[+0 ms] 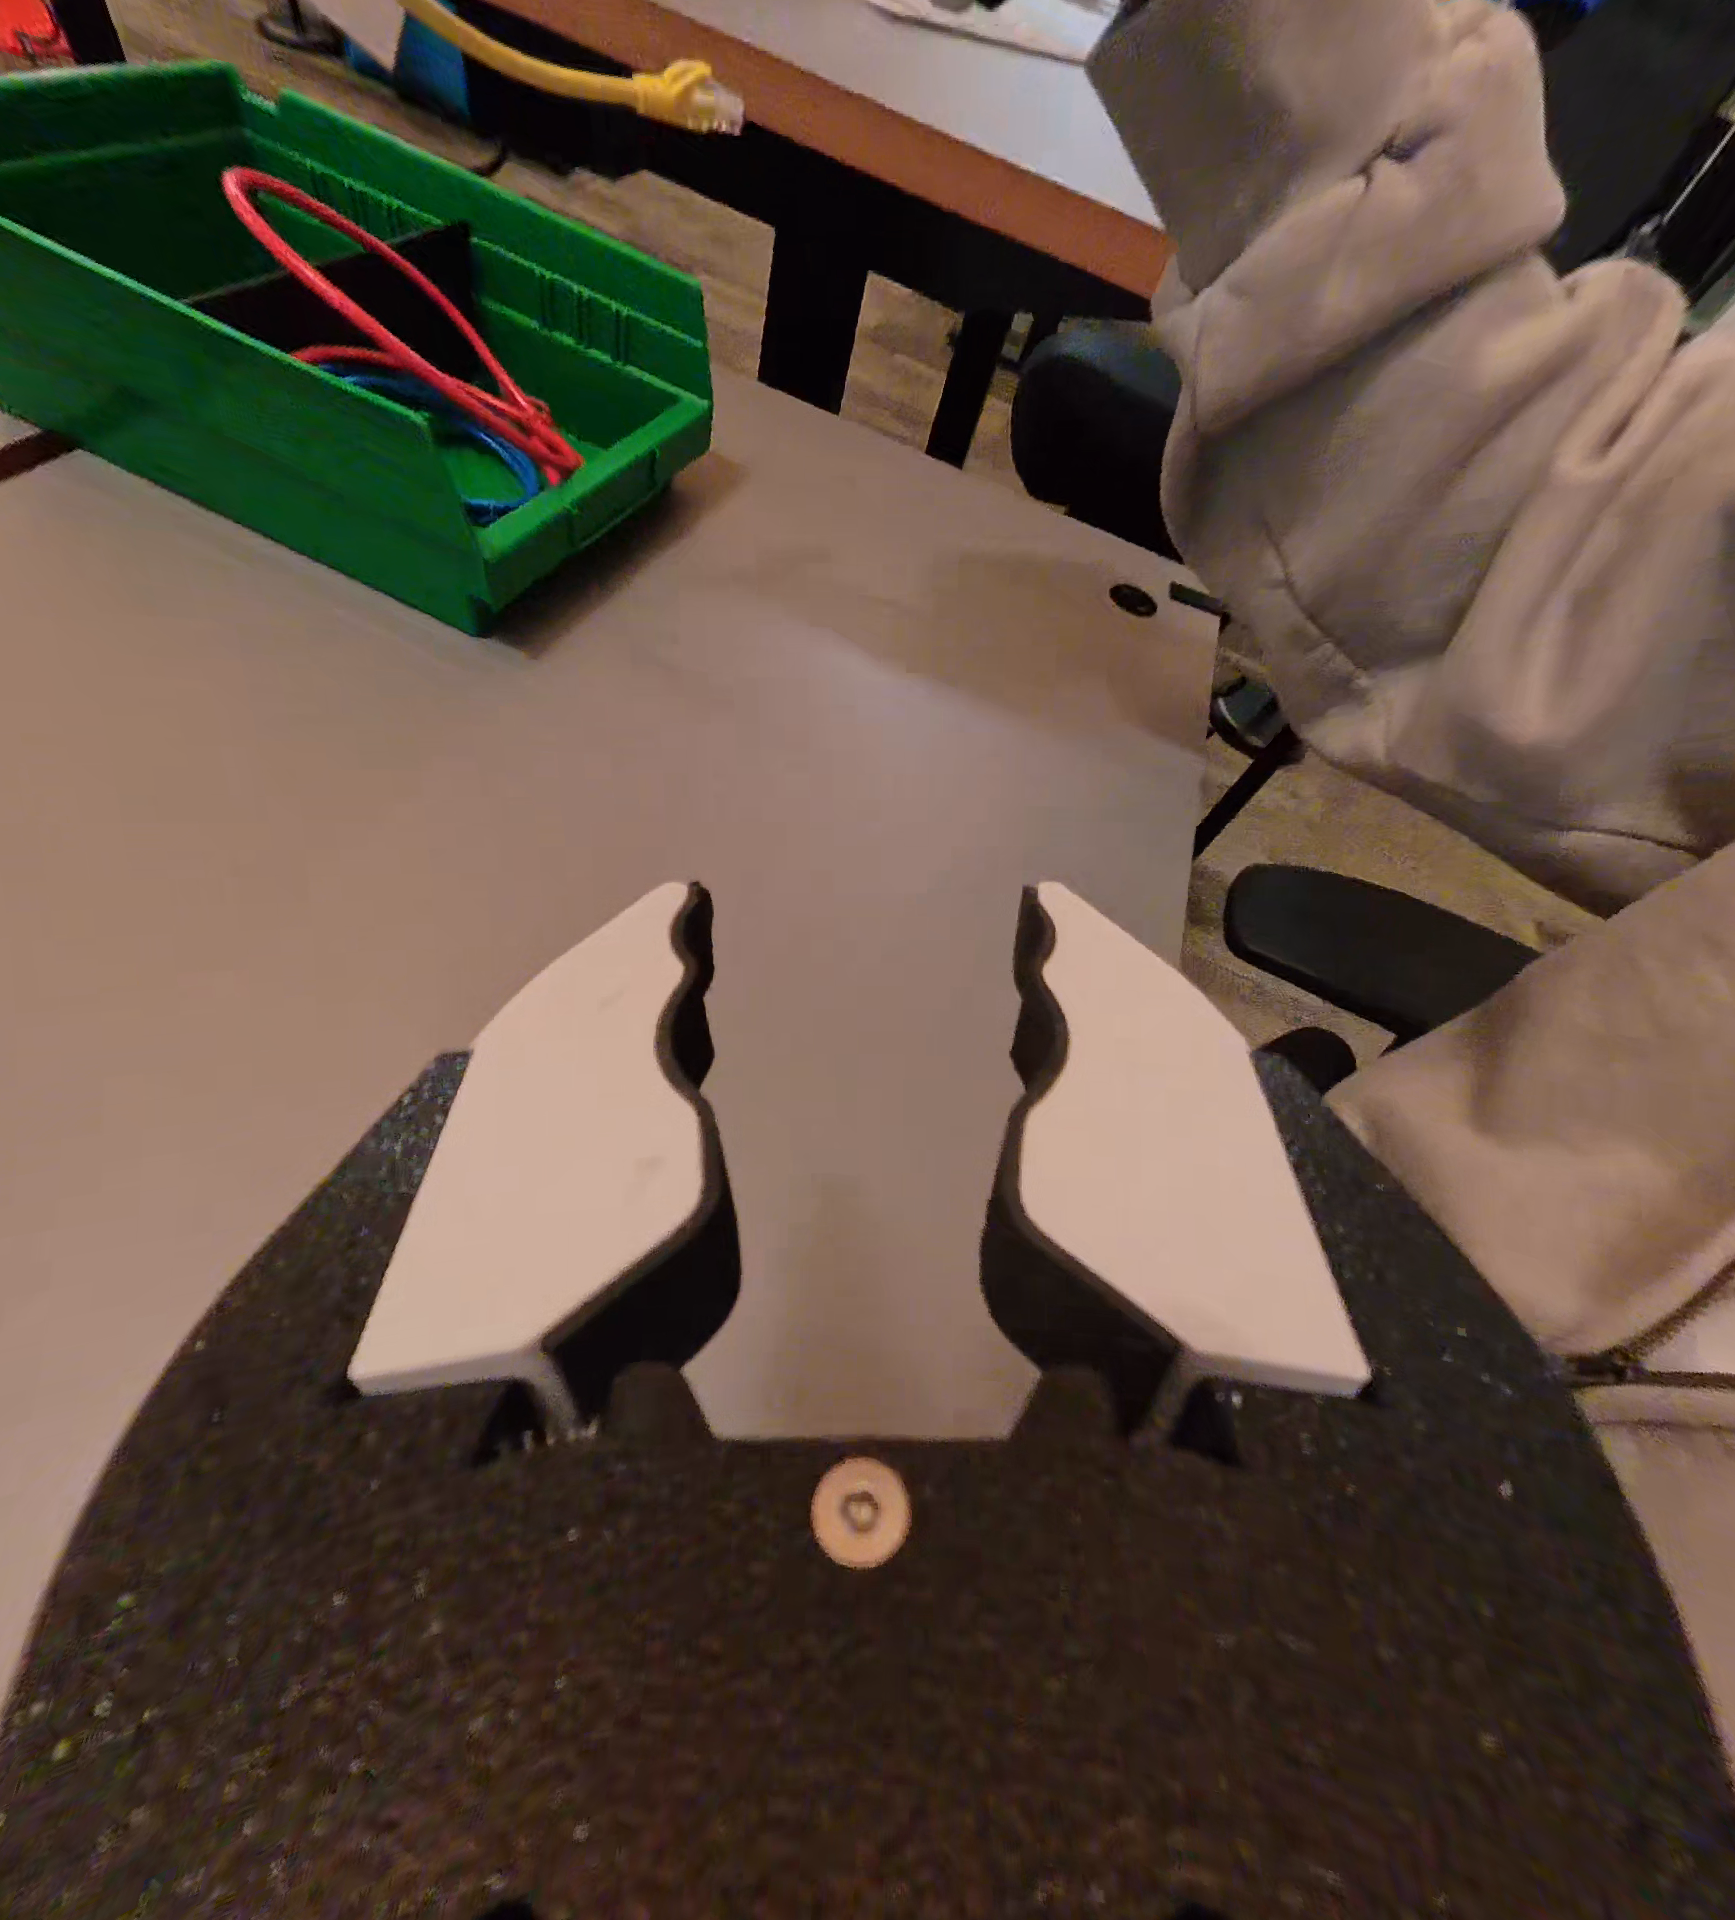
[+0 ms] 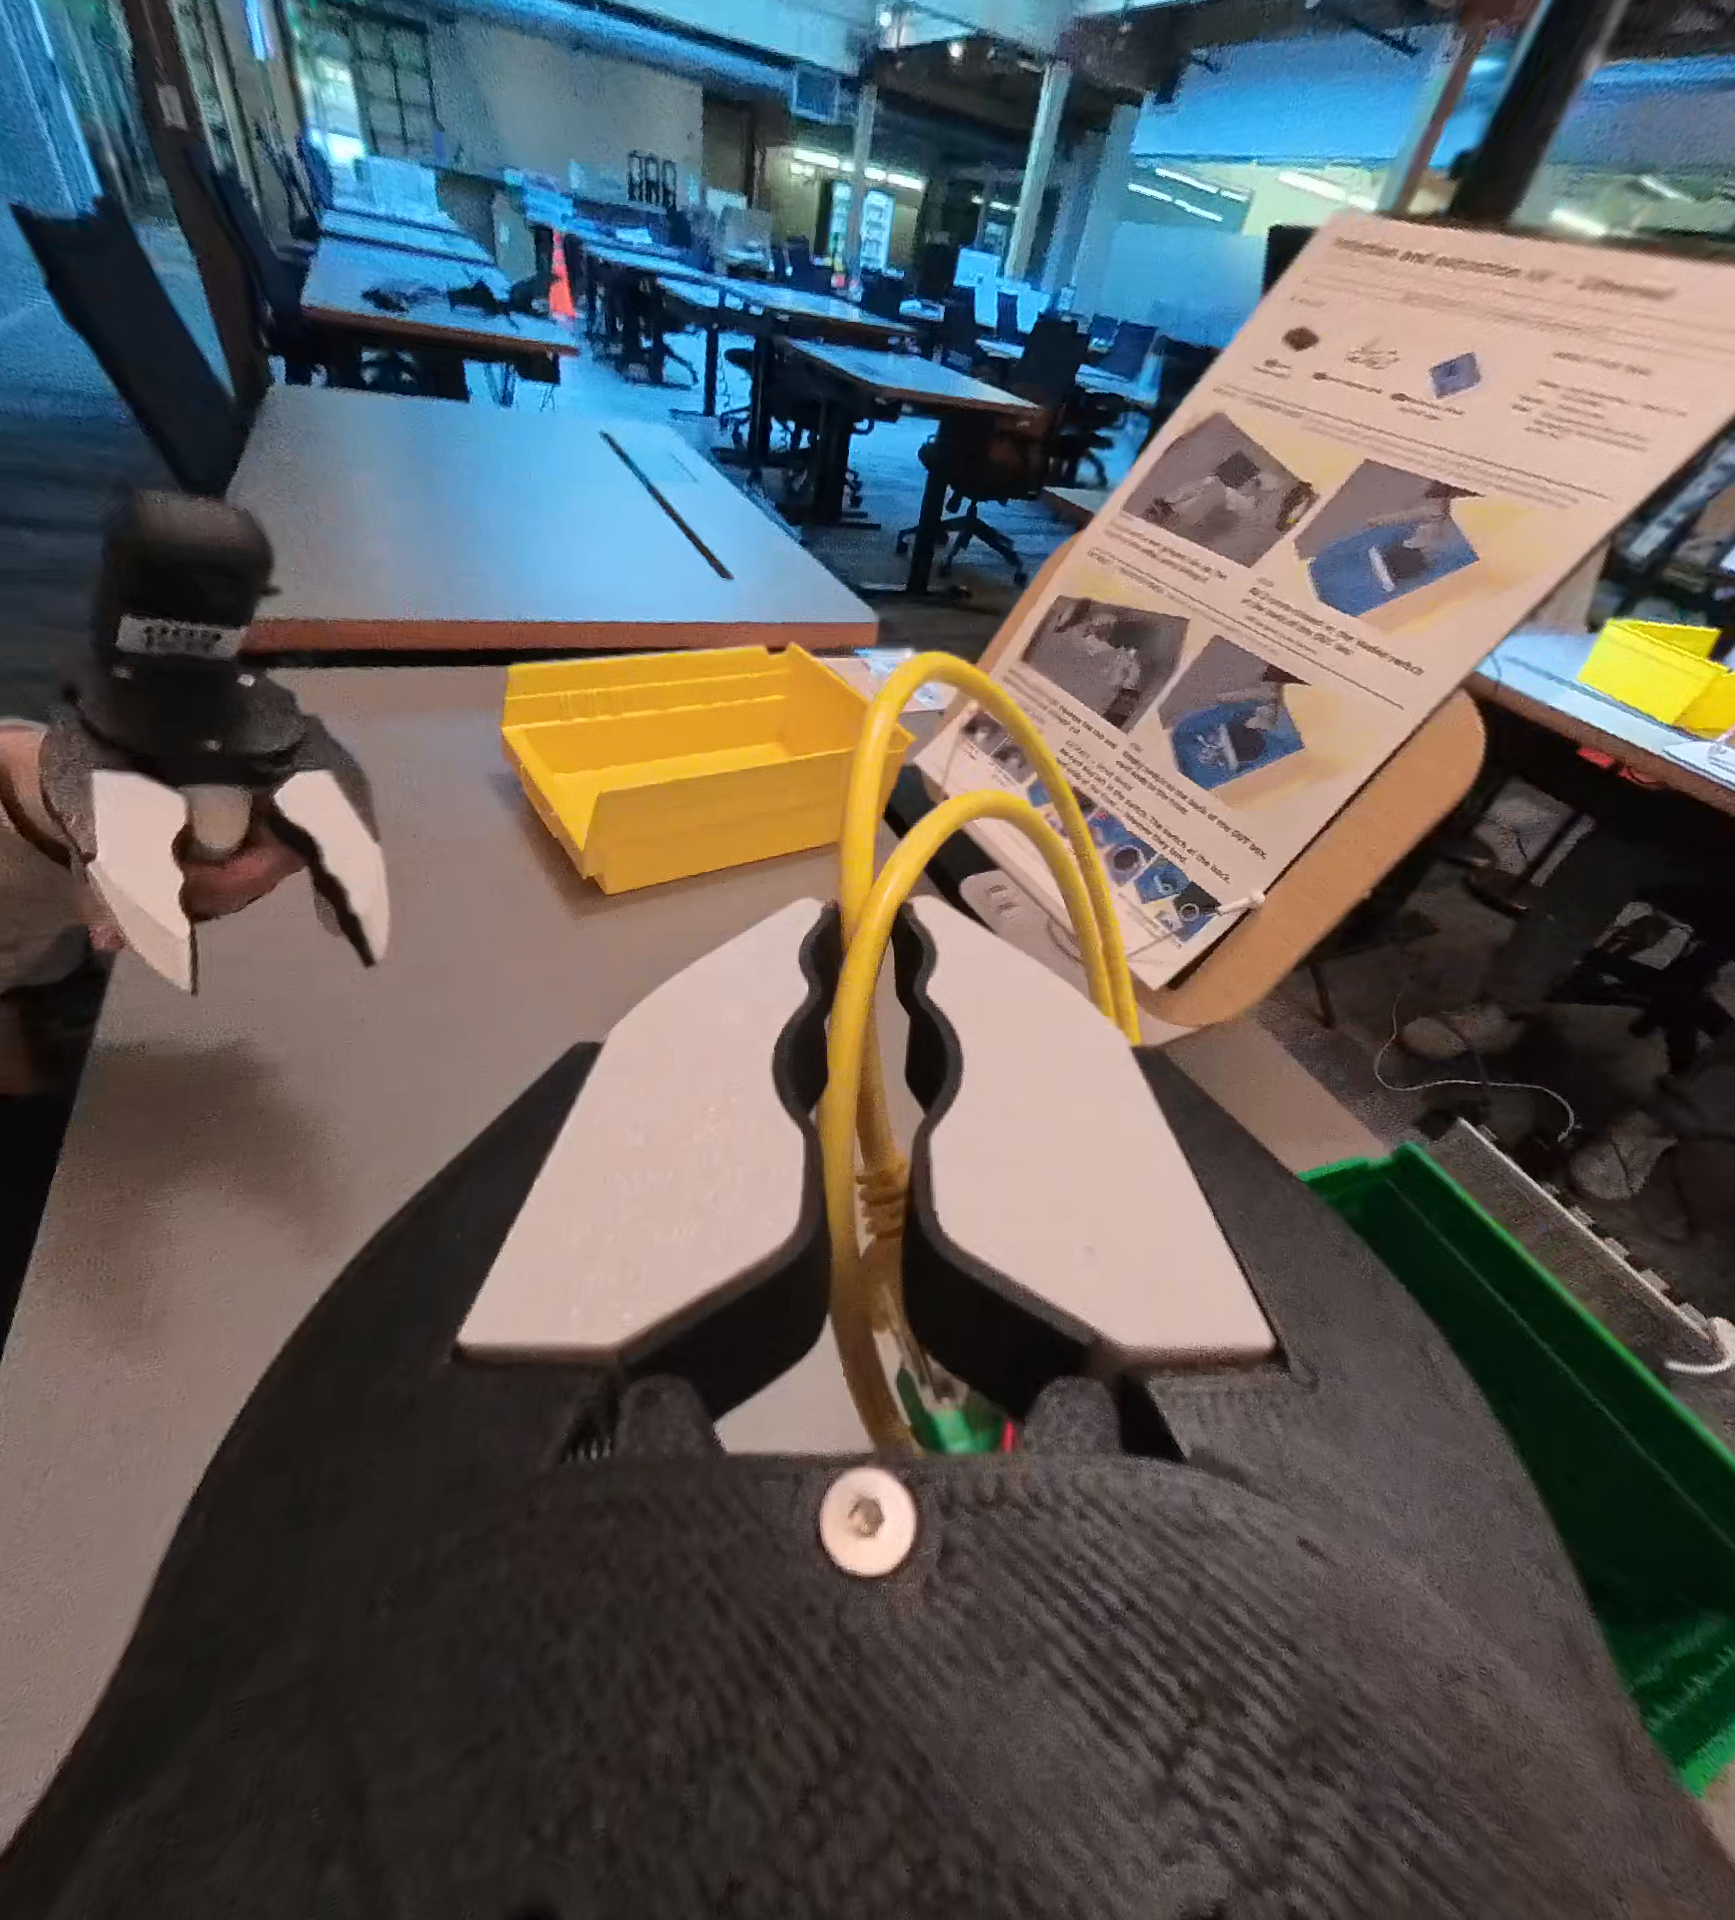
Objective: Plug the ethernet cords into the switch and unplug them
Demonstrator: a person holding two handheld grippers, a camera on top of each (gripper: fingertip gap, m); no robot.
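My right gripper (image 2: 868, 914) is shut on a yellow ethernet cord (image 2: 882, 1195), which loops up in front of the fingers. The cord's end, with its clear plug (image 1: 712, 102), shows hanging at the top of the left wrist view. My left gripper (image 1: 863, 899) is open and empty above the grey table (image 1: 323, 831). It also shows at the left of the right wrist view (image 2: 279, 961), held by a hand. A red cord (image 1: 375, 270) and a blue cord (image 1: 504, 478) lie in a green bin (image 1: 219, 436). I see no switch.
A black divider (image 1: 364, 291) stands in the green bin, which also shows at the lower right of the right wrist view (image 2: 1569, 1403). A yellow bin (image 2: 697, 800) stands ahead on the table. An instruction sheet on a board (image 2: 1362, 540) leans at the right. A person in a grey hoodie (image 1: 1465, 520) is at the table's edge. The left gripper's tips are roughly 30 cm from the right gripper's.
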